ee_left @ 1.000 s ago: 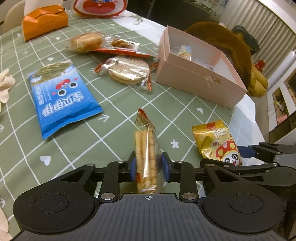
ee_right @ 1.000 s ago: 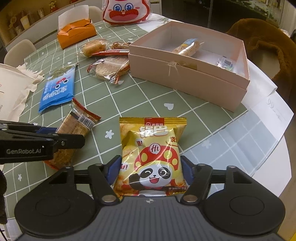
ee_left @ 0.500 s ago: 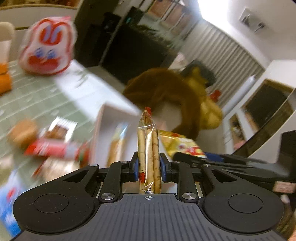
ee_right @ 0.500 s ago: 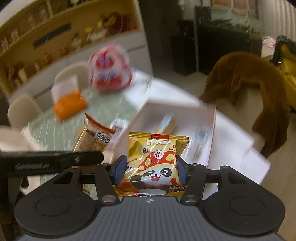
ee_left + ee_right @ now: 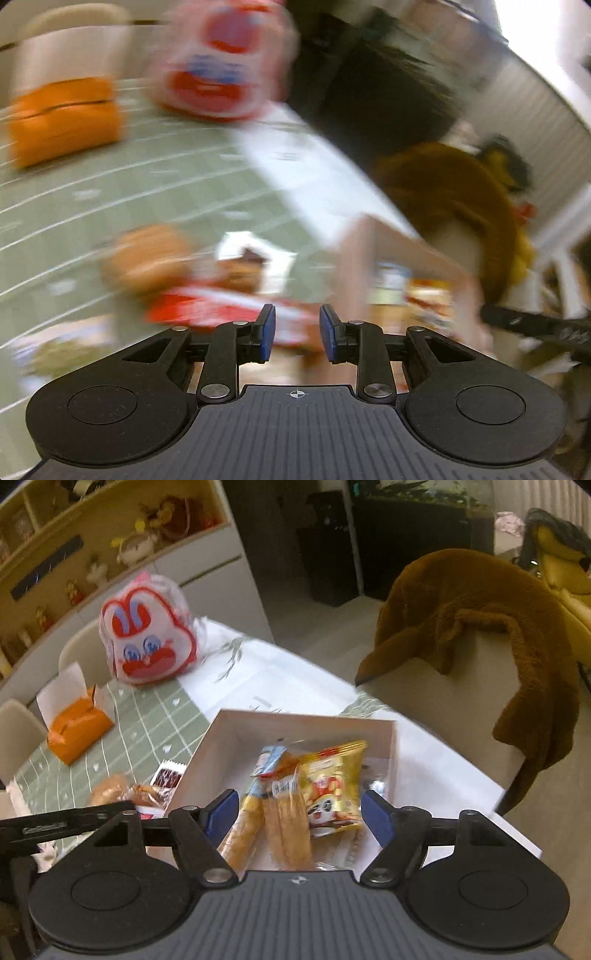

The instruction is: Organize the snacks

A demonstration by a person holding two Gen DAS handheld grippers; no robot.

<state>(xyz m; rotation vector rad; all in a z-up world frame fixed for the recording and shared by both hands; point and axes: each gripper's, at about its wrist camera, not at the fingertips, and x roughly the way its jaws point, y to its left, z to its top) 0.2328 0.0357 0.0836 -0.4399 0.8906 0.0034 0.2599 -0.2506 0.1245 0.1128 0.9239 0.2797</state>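
Both grippers empty, jaws apart: right gripper [image 5: 297, 812] hovers over pink box [image 5: 391, 738] where yellow panda bag [image 5: 332, 786] and biscuit-stick pack [image 5: 286, 823] lie below its fingers; left gripper [image 5: 297, 332] view blurred.

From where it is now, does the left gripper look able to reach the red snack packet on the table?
Probably yes: the left gripper is open and empty, and the red packet lies just beyond its fingertips, though the view is blurred.
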